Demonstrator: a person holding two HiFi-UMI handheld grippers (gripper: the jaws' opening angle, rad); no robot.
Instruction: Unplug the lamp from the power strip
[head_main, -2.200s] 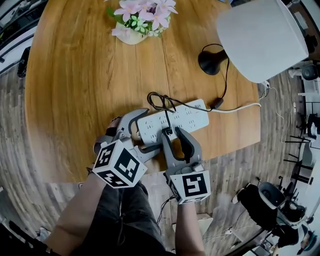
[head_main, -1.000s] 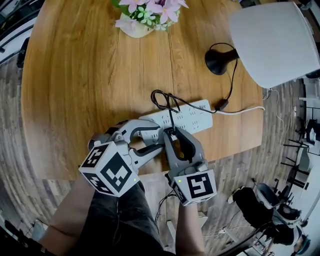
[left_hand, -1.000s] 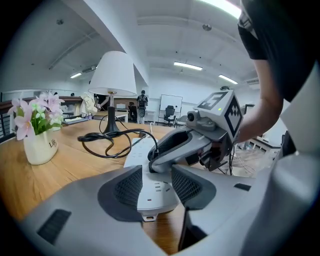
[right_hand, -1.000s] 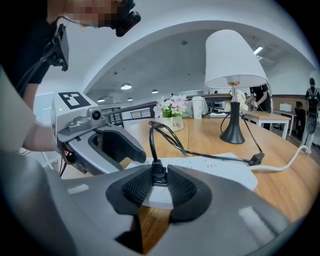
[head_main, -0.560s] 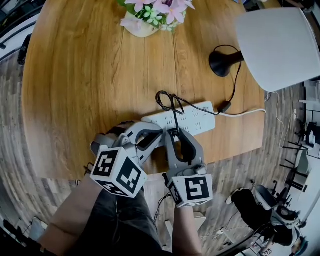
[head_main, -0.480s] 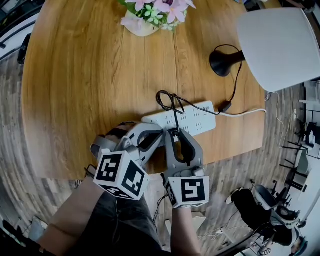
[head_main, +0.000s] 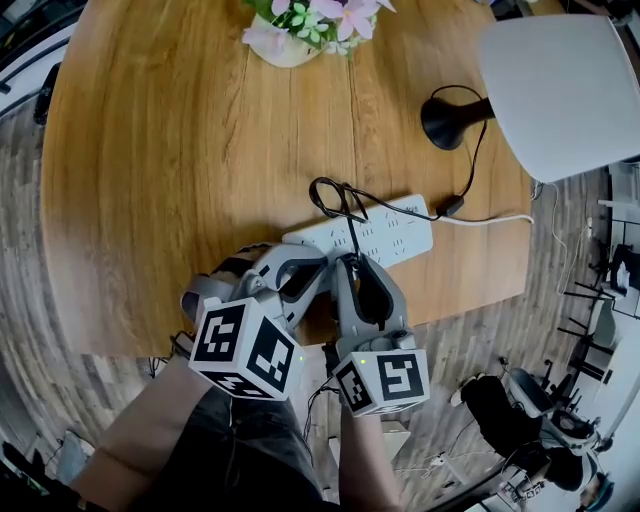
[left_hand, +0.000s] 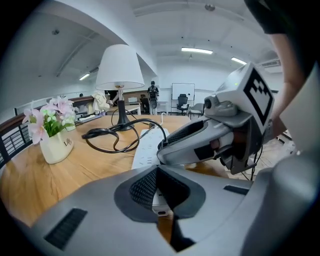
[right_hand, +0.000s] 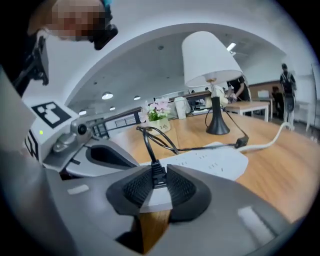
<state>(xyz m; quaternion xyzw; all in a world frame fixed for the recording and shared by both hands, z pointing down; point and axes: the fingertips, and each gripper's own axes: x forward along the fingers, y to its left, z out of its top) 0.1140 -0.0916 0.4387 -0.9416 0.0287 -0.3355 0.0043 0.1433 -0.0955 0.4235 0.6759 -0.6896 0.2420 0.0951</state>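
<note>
A white power strip (head_main: 385, 232) lies near the wooden table's front edge. The lamp (head_main: 445, 118) stands at the back right, and its black cord loops (head_main: 335, 198) to a black plug (right_hand: 157, 176) seated in the strip's near end. My right gripper (head_main: 350, 263) has just been closing and its pads now touch both sides of that plug. My left gripper (head_main: 321, 272) is shut with nothing between its pads (left_hand: 145, 189). Its tips sit at the strip's near left end (left_hand: 159, 202), right beside the right gripper's finger (left_hand: 195, 140).
A vase of pink flowers (head_main: 300, 25) stands at the table's far side. The strip's white cable (head_main: 490, 218) runs right and off the table edge (head_main: 470, 290). An inline switch (head_main: 450, 208) lies on the lamp cord. Office chairs and stands crowd the floor at right.
The left gripper's jaws, open about the strip's near end a second ago, have shut. The right gripper stays around the plug and its cube has rolled slightly.
</note>
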